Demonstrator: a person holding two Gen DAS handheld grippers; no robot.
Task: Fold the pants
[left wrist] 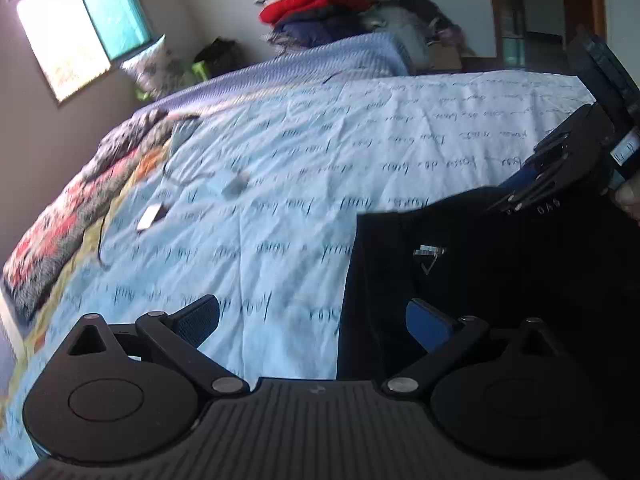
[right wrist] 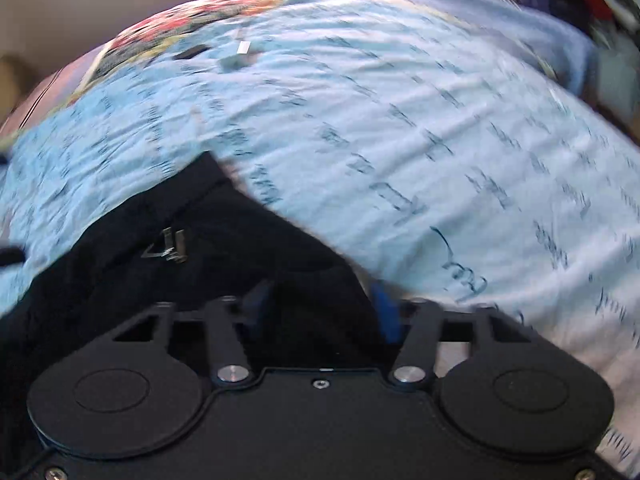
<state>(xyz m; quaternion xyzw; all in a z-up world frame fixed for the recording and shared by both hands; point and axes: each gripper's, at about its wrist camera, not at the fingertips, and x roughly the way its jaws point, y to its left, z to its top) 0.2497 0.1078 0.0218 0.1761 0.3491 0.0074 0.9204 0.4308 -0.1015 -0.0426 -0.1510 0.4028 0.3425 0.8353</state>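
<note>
Much is hard to make out. Both views are blurred, so the dark rows of handwriting printed on the light blue sheet (left wrist: 280, 168) cannot be read. The black pants (left wrist: 460, 280) are so dark that their folds are hardly seen. In the left wrist view they lie on the sheet at about 4 o'clock, and their right part is cut off by the picture edge. A small silver tag (left wrist: 429, 253) is seen on them, but nothing on it can be read.

The left gripper (left wrist: 316, 320) is held with its jaws wide, and nothing is between them. Its right pad is over the edge of the pants.

The right gripper (right wrist: 320, 312) is seen with its jaws narrow around a bunch of black cloth. Whether the cloth is truly squeezed cannot be told, as the blue pads are half hidden in it. In the left wrist view, white marks like "0A6" are seen on this gripper at 3 o'clock.

A pile of clothes (left wrist: 320, 8) is seen at 12 o'clock, with its top cut off.
</note>
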